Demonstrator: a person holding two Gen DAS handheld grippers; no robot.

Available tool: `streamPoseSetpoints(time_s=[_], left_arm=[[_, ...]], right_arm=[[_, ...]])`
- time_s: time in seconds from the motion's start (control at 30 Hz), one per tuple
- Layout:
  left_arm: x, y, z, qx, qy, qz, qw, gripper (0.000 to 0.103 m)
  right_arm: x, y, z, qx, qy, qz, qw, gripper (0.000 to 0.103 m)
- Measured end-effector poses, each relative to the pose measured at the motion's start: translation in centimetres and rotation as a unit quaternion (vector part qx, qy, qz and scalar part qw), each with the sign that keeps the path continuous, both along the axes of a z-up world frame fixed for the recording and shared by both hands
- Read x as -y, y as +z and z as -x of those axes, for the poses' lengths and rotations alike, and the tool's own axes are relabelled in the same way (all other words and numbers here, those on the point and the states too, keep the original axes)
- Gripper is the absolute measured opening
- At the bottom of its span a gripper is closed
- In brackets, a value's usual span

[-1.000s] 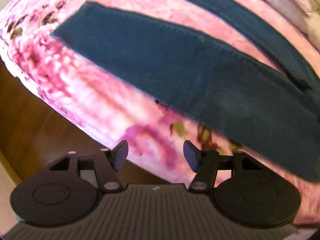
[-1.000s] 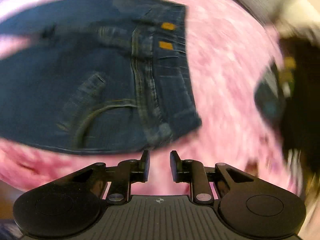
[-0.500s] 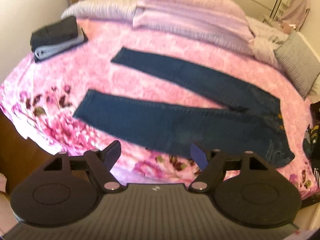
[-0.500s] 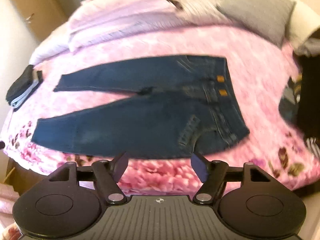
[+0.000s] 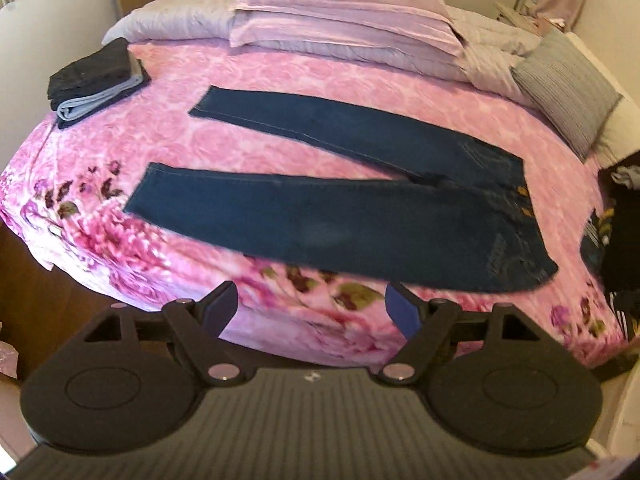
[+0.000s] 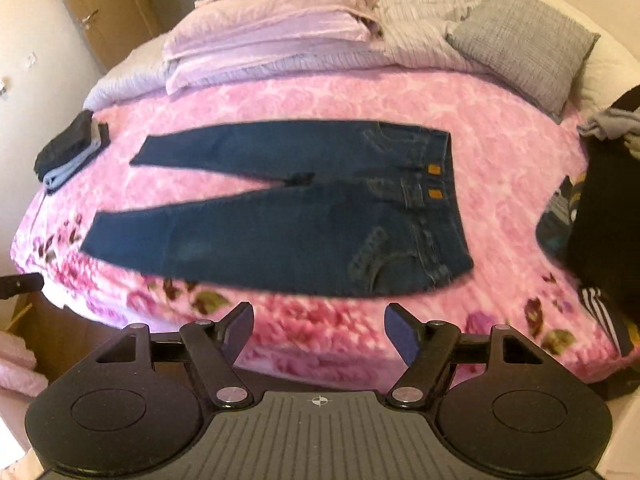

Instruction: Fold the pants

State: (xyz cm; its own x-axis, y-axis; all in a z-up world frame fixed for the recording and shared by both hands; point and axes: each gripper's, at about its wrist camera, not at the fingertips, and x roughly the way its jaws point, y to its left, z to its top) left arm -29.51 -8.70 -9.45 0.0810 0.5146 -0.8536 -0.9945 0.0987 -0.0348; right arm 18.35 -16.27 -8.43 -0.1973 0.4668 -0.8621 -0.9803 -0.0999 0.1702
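Dark blue jeans [image 5: 360,220] [image 6: 300,216] lie flat and unfolded on a pink floral bedspread [image 5: 280,80] [image 6: 280,96], legs spread apart to the left, waistband at the right. My left gripper [image 5: 312,308] hangs open above the bed's near edge, well back from the jeans, with nothing between its fingers. In the right wrist view my right gripper [image 6: 319,330] is likewise open and empty, held off the near edge in front of the lower leg and hip.
A stack of folded dark and light clothes [image 5: 96,80] [image 6: 68,148] sits at the bed's far left. Lilac bedding [image 5: 344,20] and a grey pillow [image 6: 524,40] fill the back. Dark garments [image 6: 600,216] lie at the right edge. Wooden floor [image 5: 24,280] shows at left.
Both grippers have pulled back and up from close over the jeans, so the whole bed now shows. The right gripper went from nearly shut to wide open; the left opened wider.
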Motion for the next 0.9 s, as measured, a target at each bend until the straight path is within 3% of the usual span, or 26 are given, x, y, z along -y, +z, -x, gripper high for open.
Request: streamPoseSetpoints(time_s=[0.37,0.9], left_arm=[[6.0,1.0,-2.8,-0.025,-0.014,0.001,0.9996,0.081],[8.7,1.3,-3.5,-0.034,-0.021,-0.004,0.9992,0.081]], right_arm=[[4.8,0.1,-1.8,0.005,0.009,0.024,1.0,0.069],[6.6,0.2,-1.3,0.007,0.033,0.024,0.999,0.069]])
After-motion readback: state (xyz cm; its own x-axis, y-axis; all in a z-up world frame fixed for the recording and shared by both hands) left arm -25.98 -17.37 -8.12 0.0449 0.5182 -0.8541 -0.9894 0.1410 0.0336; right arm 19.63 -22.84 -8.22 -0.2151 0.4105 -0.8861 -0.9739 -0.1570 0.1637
